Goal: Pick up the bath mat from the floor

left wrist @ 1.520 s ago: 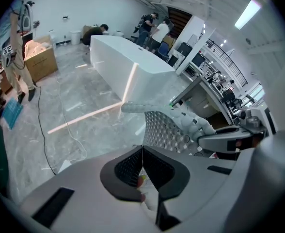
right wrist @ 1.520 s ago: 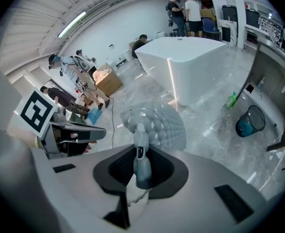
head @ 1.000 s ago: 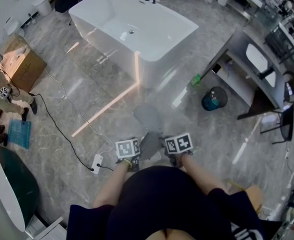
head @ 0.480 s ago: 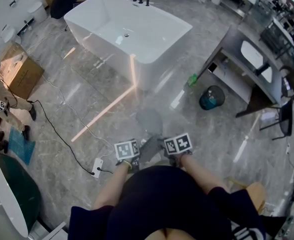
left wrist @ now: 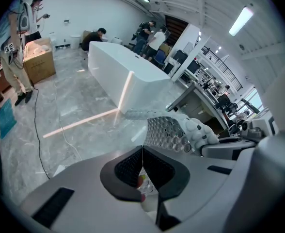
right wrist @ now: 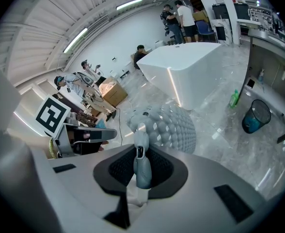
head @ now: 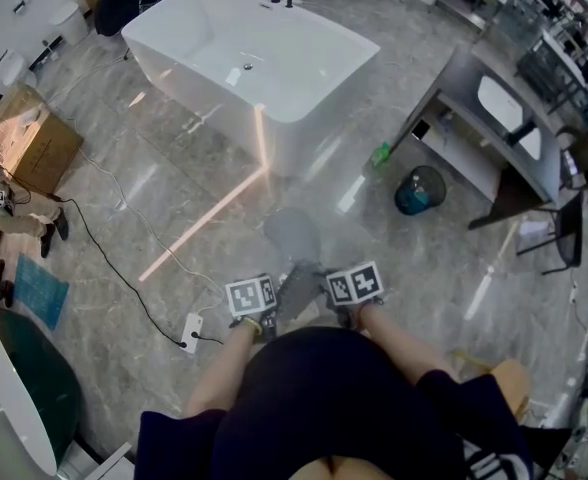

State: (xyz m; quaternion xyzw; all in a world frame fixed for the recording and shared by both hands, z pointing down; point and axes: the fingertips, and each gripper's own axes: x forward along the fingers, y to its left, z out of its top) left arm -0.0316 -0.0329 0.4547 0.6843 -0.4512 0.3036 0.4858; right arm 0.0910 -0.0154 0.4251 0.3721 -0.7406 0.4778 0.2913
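Close against the person's body, the left tongs [left wrist: 142, 161] are pinched shut, the pads meeting in a thin line with a pale, bubbled edge of the bath mat [left wrist: 181, 132] showing just below them. The right tongs [right wrist: 141, 164] are clamped nearly shut on a grey fold of the same mat, which stands up between the pads. The mat is off the floor [head: 174, 188] - it spans the gap between the two tongs and bulges forward from them, its pebbled surface filling the middle of both gripper views. On the grey marble floor just left of the person lies a white power strip [head: 192, 329], with a black cable [head: 114, 258] running away from it to the left. Further out, to the right, a teal bin [head: 419, 190] stands near a green bottle [head: 381, 155]. Beyond these sits a white freestanding bathtub [head: 274, 78] - and off to the far left, a cardboard box [head: 24, 138].
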